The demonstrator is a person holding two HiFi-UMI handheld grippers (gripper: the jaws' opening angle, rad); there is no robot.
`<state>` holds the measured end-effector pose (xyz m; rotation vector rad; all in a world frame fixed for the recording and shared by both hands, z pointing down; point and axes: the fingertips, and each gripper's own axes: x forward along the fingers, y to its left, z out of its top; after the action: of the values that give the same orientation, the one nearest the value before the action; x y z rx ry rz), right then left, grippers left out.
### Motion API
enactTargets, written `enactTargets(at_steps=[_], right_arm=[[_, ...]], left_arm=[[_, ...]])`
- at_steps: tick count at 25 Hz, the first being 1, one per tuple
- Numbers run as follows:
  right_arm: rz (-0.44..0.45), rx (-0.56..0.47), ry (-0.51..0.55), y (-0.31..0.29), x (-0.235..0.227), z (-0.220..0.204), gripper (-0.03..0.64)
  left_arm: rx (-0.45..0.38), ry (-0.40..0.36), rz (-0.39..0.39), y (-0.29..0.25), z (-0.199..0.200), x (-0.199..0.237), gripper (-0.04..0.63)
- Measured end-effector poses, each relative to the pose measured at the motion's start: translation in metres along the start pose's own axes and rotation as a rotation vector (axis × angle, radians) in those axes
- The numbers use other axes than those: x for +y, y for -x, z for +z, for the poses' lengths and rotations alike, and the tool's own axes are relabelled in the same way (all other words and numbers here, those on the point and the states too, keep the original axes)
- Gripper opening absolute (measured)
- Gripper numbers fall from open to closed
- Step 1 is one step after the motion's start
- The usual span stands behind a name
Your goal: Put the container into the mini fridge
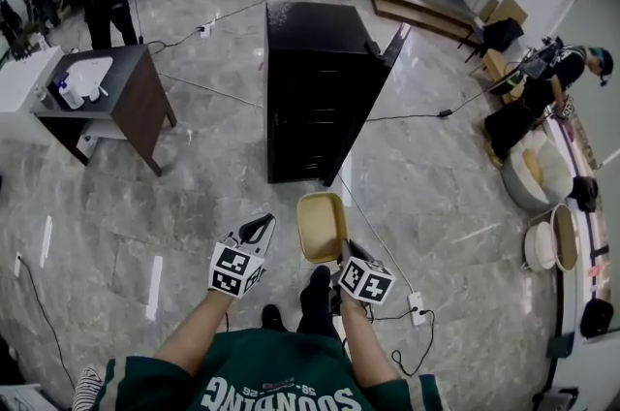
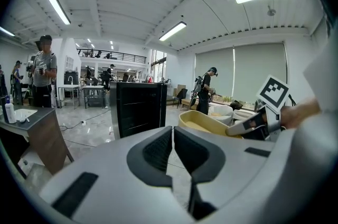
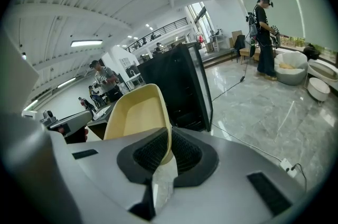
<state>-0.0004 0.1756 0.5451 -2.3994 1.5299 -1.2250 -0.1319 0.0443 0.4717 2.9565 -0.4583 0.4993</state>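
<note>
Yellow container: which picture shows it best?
The right gripper view. The container is close and big there, its rim pinched in the right gripper's jaws. The head view shows it small from above; the left gripper view shows only its side.

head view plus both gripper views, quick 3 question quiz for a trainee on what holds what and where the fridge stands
1. True or false: the left tongs grip the container.
2. Where does the mini fridge stand? A on the dark table; B on the floor; C on a shelf.
3. Fill in: the right tongs are shut on the container's ____.

Key: 1 false, the left tongs are shut on nothing. 2 B. 3 rim.
</note>
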Motion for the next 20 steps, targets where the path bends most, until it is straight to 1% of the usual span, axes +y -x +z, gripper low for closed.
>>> enactTargets(at_steps=[7,10,14,20], right_arm=[[0.024,0.02,0.009,-0.034,-0.014,0.024,0.046],[0.041,0.021,0.022,-0.058,-0.017,0.045,0.046],[0.062,0.045,0.04,-0.089,-0.028,0.069,0.046],[0.098,0.066,0.073,-0.131,-0.04,0.115,0.046]], left_arm=[[0.005,0.0,0.017,-0.036,0.009,0.007,0.021],[0.012,-0.007,0.028,-0.062,0.015,0.018,0.021],[0.027,0.004,0.052,-0.096,0.023,0.031,0.021],[0.024,0.004,0.09,-0.144,0.048,0.049,0.021]])
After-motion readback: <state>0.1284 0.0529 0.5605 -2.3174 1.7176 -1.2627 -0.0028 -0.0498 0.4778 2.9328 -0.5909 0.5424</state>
